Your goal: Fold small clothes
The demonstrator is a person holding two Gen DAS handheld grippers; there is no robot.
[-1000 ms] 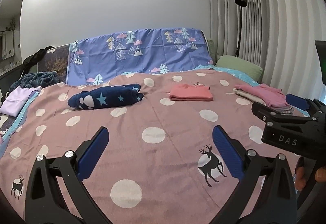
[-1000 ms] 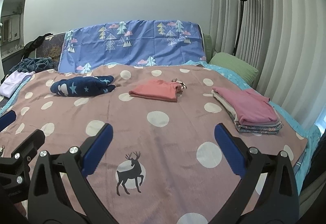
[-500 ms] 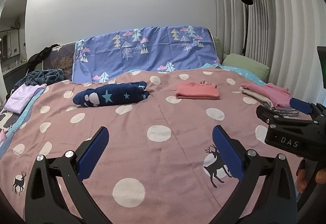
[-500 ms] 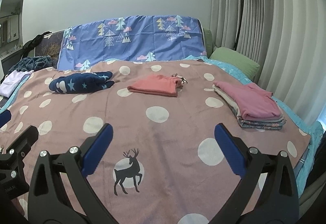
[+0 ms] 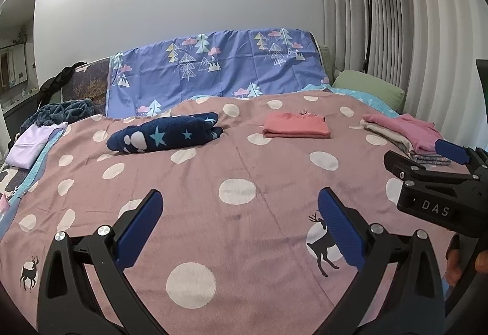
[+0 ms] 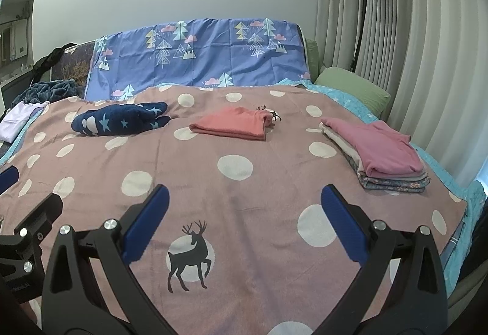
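Between garments, by the look of it: nothing gripped, nothing spread out for folding.

Left hand-held gripper (image 5: 238, 223): jaws wide apart, empty, hovering over the pink polka-dot bedspread (image 5: 231, 170) near its front edge. Right hand-held gripper (image 6: 244, 223): likewise spread wide and empty, poised above the printed deer (image 6: 190, 255), just beside the left one.

On the bed, well beyond both grippers:
- Navy star-print garment (image 5: 164, 136), loosely rolled or bunched toward the far left; the least tidy of the lot, probably not properly folded.
- Salmon folded garment (image 6: 231, 123) near the middle of the far side, flat and squared, with a small dark item at its far corner too small to identify.
- Stack of folded clothes (image 6: 381, 152) at the right edge, pink top uppermost over paler layers, neatly piled.
- Lilac garment (image 5: 32, 142) off the bedspread at far left, beside a dark blue rumpled blanket (image 5: 61, 112).

Judged from the layout: most pieces already folded, one or two left. Likely next: reaching forward and left for the navy garment or the lilac one, dragging it onto the bare middle of the bedspread, flattening it before any fold. Calls for a long reach, a pinch on a single layer at an edge or corner, and both grippers working opposite corners to keep the cloth taut.
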